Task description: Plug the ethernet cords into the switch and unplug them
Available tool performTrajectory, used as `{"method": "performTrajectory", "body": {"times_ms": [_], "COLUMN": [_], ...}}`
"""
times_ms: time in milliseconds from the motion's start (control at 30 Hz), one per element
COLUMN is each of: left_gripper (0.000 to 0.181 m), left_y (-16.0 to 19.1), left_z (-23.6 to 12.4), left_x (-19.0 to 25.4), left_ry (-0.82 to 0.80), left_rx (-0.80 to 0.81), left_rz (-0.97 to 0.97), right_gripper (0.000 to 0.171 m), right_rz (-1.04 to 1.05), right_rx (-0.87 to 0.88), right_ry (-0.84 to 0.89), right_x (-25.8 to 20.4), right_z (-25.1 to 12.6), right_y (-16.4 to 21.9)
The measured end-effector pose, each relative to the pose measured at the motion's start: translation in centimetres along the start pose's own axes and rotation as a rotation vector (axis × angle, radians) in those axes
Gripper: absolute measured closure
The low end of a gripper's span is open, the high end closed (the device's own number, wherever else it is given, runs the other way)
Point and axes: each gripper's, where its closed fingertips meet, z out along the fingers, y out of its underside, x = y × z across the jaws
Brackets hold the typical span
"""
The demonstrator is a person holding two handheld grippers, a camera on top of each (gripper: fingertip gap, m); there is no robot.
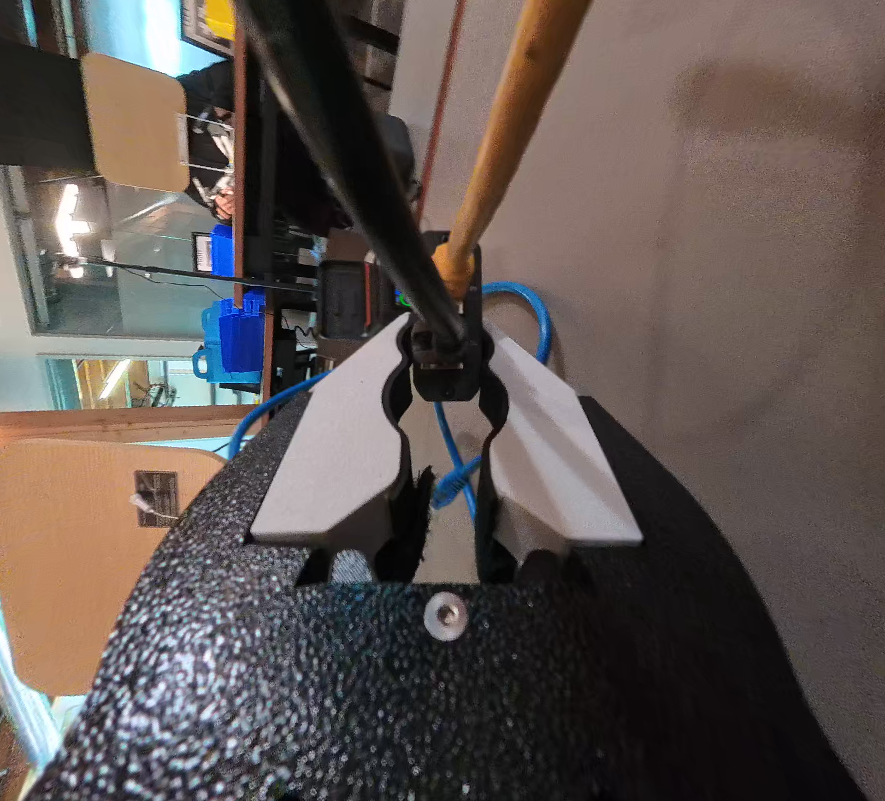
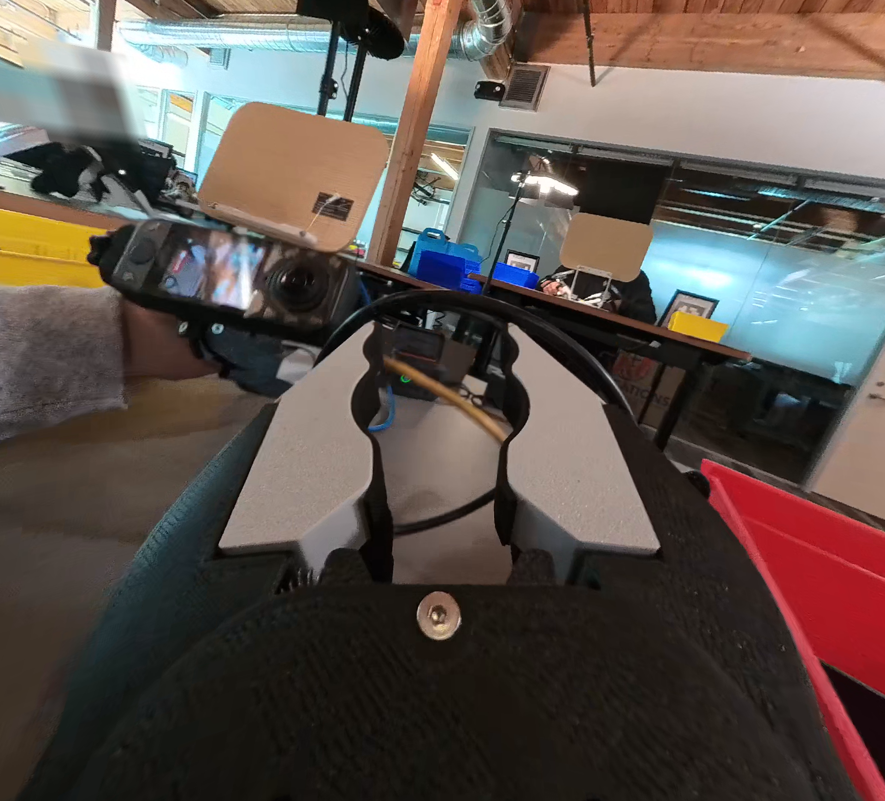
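In the left wrist view, my left gripper [image 1: 448,359] is shut on a small black switch [image 1: 448,387], with a pad on each side. A black cord [image 1: 345,145] and a yellow cord [image 1: 517,97] are plugged into the switch and run up past the camera. A blue cord [image 1: 452,442] lies on the grey table with its plug [image 1: 455,483] loose between the fingers. In the right wrist view, my right gripper [image 2: 443,349] is open and empty. The yellow cord [image 2: 455,402] and the black cord [image 2: 431,296] cross beyond its fingers. The switch is hidden there.
A black box with a green light [image 2: 414,349] stands behind the cords; it also shows in the left wrist view [image 1: 345,299]. A red bin [image 2: 790,586] is close on the right. The left gripper's camera [image 2: 230,275] and a grey sleeve [image 2: 52,347] are at left. A person sits at a far table [image 2: 618,294]. Some 20 centimetres of space lies between my two pairs of fingers.
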Motion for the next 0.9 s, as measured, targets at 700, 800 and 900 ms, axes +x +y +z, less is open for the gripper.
{"method": "performTrajectory", "body": {"times_ms": [700,800,900], "left_gripper": [0.158,0.159,0.159], "left_y": [1.1,1.1,1.1], "left_z": [-1.3,-1.3,-1.3], "left_x": [6.3,6.3,6.4], "left_ry": [0.081,0.08,0.082], "left_rx": [-0.012,-0.01,-0.008], "left_rz": [0.143,0.143,0.139], "right_gripper": [0.117,0.118,0.12], "right_rz": [0.245,0.184,0.142], "right_rx": [-0.649,-1.0,-1.232], "right_ry": [-0.367,-0.486,-0.521], "right_x": [-4.6,-5.2,-4.0], "right_z": [-10.2,-15.2,-19.3], "right_y": [0.2,1.5,0.4]}}
